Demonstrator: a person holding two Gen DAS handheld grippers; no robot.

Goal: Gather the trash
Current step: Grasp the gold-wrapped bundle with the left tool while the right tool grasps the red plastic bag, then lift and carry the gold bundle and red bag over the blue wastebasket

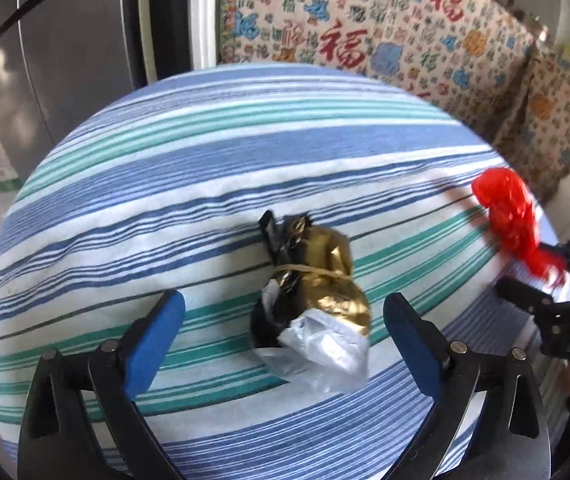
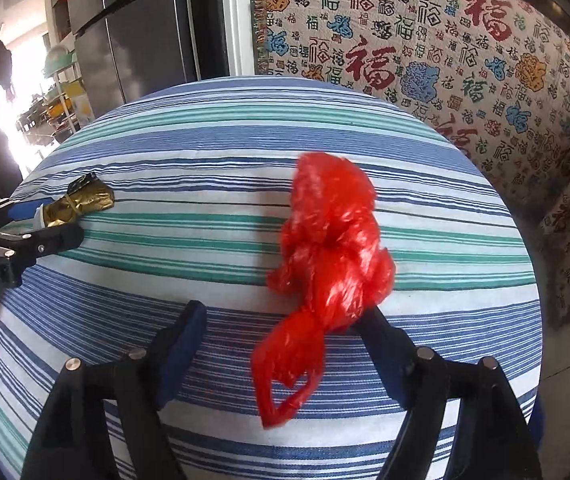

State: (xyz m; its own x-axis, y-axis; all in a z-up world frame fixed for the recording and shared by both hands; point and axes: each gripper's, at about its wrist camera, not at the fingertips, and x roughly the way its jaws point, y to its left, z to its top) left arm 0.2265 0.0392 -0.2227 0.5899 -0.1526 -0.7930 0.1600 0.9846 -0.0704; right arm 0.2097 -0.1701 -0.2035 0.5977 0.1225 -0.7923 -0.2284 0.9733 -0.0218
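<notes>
Because both bits of trash are thin and crinkly, they look very light and squashy, so a gentle squeeze should be enough to lift them. The gold bundle (image 1: 317,280) lies on the striped cloth (image 1: 165,200) that covers the desk, right between the two blue fingers of the left tool (image 1: 283,312). That tool is wide open and is not touching the bundle. The bundle is shiny gold foil with black bits at the far end, and a thin band is tied round its middle. A clear, wrinkled plastic piece sticks out at the near end. I think the tied middle is the best place to grab, because it is the firmest part, and the smooth foil might slip. The red bag (image 2: 329,256) is soft, see-through plastic, bunched up into a lump with a loose loop hanging at the near end. It lies on the same cloth, between the fingers of the right tool (image 2: 281,334), close to the right-hand finger. That tool is open too. The fat bunched part looks safer to grab than the floppy loop. Behind the desk hangs a blanket (image 2: 425,48) with red writing on it.
</notes>
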